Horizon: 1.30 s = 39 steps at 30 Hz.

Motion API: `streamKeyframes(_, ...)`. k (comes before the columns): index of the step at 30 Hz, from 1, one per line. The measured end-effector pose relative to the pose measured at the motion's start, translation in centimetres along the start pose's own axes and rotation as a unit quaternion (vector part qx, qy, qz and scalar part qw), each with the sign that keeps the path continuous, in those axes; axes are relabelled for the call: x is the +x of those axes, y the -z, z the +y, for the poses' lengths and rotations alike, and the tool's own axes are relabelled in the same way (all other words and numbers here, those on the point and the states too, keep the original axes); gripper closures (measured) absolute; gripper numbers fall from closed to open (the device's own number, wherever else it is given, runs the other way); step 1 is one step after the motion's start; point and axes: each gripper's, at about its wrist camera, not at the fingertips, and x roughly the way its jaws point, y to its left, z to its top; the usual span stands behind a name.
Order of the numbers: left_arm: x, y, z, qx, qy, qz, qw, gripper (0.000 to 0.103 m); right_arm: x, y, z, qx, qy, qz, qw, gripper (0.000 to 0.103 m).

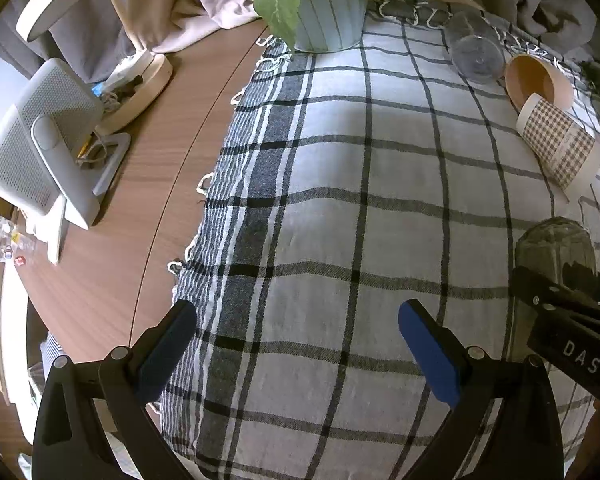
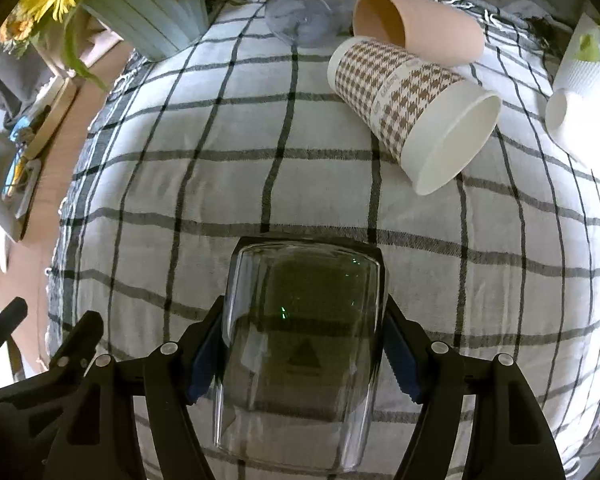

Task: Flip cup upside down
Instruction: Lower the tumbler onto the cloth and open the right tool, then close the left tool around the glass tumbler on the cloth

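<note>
A brown wooden table (image 1: 112, 240) runs down the left of the left wrist view, most of it covered by a black-and-white checked cloth (image 1: 340, 200) that fills the centre of both frames. At the top of the left view stands a pale blue ribbed pot (image 1: 332, 12) of green leaves on the cloth's far edge; a white fan-like unit (image 1: 44, 140) stands on the bare wood at left, with a round two-tier stand (image 1: 140, 80) beyond it. In the upper right of the right wrist view a white holder (image 2: 584, 92) sits at the cloth's edge. Left of it lie three cups on their sides: a houndstooth paper cup (image 2: 404, 108), mouth toward lower right; a plain tan cup (image 2: 420, 24) touching it behind, mouth toward upper left; and a clear plastic cup (image 2: 304, 16) just beside that. At bottom centre of the right view, the right tool (image 2: 302, 344) pinches a smoky glass cup (image 2: 300, 320) between its blue pads (image 2: 400, 360), one pressed to each side, the closed base pointing away from the camera and up; whether its rim touches the cloth I cannot tell. The left tool (image 1: 296, 344) hangs spread wide over the cloth at the bottom of its own view, nothing between its fingers.
</note>
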Motion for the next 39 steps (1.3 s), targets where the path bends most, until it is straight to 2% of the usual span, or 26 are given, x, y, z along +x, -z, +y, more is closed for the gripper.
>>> streamKeyframes(8,-1.1,0.0,0.2,0.006,0.007,-0.010,0.9999,0.000,-1.1,0.2,0.0,0.003,-0.002,-0.008,1.000,0.030)
streamKeyframes(13,-3.3,-0.6,-0.4,0.014,0.030,-0.024,0.9992,0.000,-6.4,1.3,-1.4,0.020,-0.020,-0.069,0.997,0.024)
streamKeyframes(16,-4.7,-1.3,-1.9,0.031,0.056,-0.034,0.9974,0.000,-9.0,2.1,-3.1,0.052,-0.003,-0.106,0.993,0.024)
streamKeyframes(20,-6.3,-2.1,-5.1,0.066,0.089,-0.047,0.9927,0.000,-10.6,2.6,-6.2,0.104,0.009,-0.131,0.986,0.024)
streamKeyframes(25,-6.1,-3.1,-9.7,0.107,0.139,-0.019,0.9842,0.001,-11.1,2.9,-10.2,0.154,0.021,-0.133,0.979,0.024)
streamKeyframes(34,-3.4,-4.5,-15.5,0.154,0.164,0.050,0.9730,0.006,-10.0,4.2,-15.3,0.210,0.030,-0.120,0.970,0.024)
streamKeyframes(36,-2.4,-4.7,-16.3,0.159,0.164,0.069,0.9711,0.015,-9.7,4.1,-16.0,0.219,0.030,-0.118,0.968,0.024)
streamKeyframes(37,-2.1,-4.8,-16.6,0.161,0.162,0.075,0.9706,0.022,-9.6,4.1,-16.3,0.222,0.029,-0.118,0.967,0.024)
streamKeyframes(39,-1.3,-5.0,-17.2,0.166,0.153,0.085,0.9705,0.026,-9.3,3.9,-16.7,0.225,0.029,-0.116,0.967,0.024)
